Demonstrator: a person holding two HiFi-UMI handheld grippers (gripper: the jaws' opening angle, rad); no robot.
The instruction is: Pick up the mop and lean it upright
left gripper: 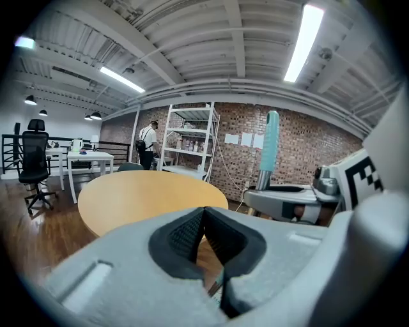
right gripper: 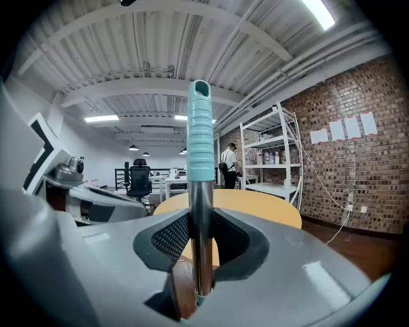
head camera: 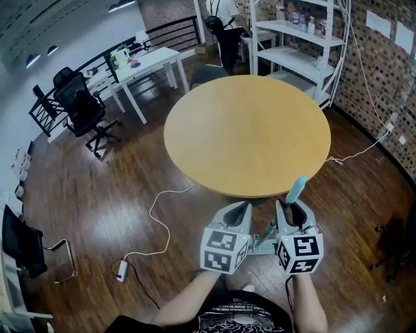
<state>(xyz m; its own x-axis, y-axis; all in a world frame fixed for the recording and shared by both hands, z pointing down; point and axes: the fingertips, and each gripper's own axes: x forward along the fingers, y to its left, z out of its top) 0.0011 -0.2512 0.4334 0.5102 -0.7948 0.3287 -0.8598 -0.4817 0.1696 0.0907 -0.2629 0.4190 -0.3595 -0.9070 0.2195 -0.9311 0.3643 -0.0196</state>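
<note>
The mop handle [head camera: 298, 188] has a teal ribbed grip on a metal shaft and stands nearly upright just off the near edge of the round table. My right gripper [head camera: 290, 209] is shut on the shaft just below the teal grip [right gripper: 199, 134], its pads [right gripper: 171, 237] pressing from both sides. My left gripper [head camera: 238, 211] hovers close beside it on the left, its pads [left gripper: 185, 233] meeting at the tips with nothing clearly between them. From the left gripper view the handle [left gripper: 271, 147] rises out of the right gripper [left gripper: 287, 203]. The mop head is hidden.
A round wooden table [head camera: 247, 133] stands right ahead. A white cable [head camera: 159, 221] with a power strip [head camera: 121, 270] lies on the wood floor at left. Farther off are an office chair [head camera: 81, 107], a white desk [head camera: 146, 65], white shelves [head camera: 305, 39] and a person [head camera: 224, 13].
</note>
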